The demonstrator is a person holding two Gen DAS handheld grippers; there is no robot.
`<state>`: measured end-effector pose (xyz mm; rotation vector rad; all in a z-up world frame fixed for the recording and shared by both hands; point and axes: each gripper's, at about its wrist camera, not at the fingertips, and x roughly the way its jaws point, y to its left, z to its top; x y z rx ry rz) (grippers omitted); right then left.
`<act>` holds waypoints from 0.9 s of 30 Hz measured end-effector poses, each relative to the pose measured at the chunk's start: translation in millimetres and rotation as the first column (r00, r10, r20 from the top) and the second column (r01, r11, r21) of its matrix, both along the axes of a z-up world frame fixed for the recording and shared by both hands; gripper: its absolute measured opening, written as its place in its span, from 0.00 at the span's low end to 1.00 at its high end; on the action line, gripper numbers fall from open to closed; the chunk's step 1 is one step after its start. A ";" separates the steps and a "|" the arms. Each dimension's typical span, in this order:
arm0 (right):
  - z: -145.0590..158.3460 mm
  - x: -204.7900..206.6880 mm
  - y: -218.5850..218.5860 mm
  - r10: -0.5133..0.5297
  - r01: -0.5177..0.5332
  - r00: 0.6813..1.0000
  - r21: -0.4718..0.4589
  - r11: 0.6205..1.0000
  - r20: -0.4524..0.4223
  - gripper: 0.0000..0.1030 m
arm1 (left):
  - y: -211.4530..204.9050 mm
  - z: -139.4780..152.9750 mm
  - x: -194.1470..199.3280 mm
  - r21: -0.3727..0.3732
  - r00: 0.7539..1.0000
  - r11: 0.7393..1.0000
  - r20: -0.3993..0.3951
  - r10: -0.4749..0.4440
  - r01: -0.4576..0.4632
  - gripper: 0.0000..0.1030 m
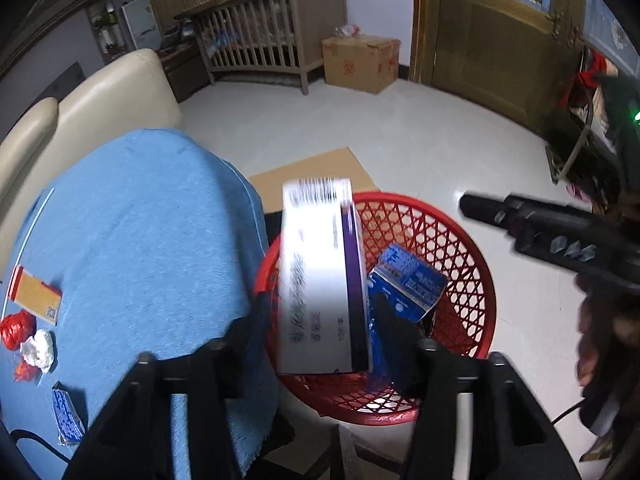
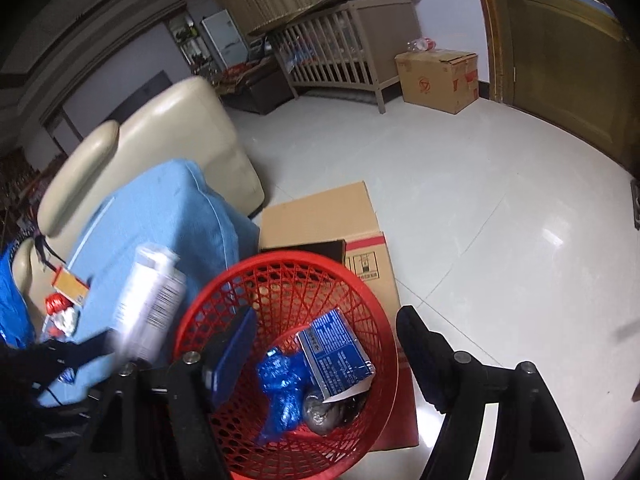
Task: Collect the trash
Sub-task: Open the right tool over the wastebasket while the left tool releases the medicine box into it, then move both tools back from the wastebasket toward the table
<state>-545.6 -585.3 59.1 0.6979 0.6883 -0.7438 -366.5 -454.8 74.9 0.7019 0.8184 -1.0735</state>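
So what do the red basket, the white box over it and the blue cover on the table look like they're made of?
Red basket: moulded plastic, slightly glossy, judging by its open lattice wall and smooth rim. White box: thin printed cardboard, with crisp folded edges, a barcode and a purple side; motion blur hides the finish. Blue cover: soft fabric, probably terry or fleece, matte and fuzzy, with a stitched hem.

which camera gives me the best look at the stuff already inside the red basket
The right wrist view. It looks down into the red basket, showing the blue box, crumpled blue plastic and a grey wad. In the left wrist view the white carton covers most of the basket, leaving mainly the blue box.
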 end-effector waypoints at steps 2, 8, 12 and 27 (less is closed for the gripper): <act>4.7 -0.6 -0.2 -0.004 0.004 1.000 -0.007 1.000 0.010 0.73 | 0.6 -1.3 -0.6 0.004 1.000 1.000 0.013 0.006 -0.006 0.68; 12.4 3.3 6.8 0.012 -0.011 0.999 -0.011 1.000 0.031 0.73 | 17.4 9.4 13.1 -0.031 0.998 0.998 0.005 0.055 -0.055 0.68; 10.5 19.0 14.0 0.049 -0.049 0.999 0.017 0.999 0.012 0.74 | 38.4 19.0 32.1 -0.055 0.993 0.991 0.009 0.119 -0.119 0.68; 7.7 120.1 100.1 0.322 -0.321 0.944 0.031 0.947 -0.066 0.79 | 223.3 37.5 139.2 -0.175 0.851 0.835 -0.039 0.524 -0.522 0.76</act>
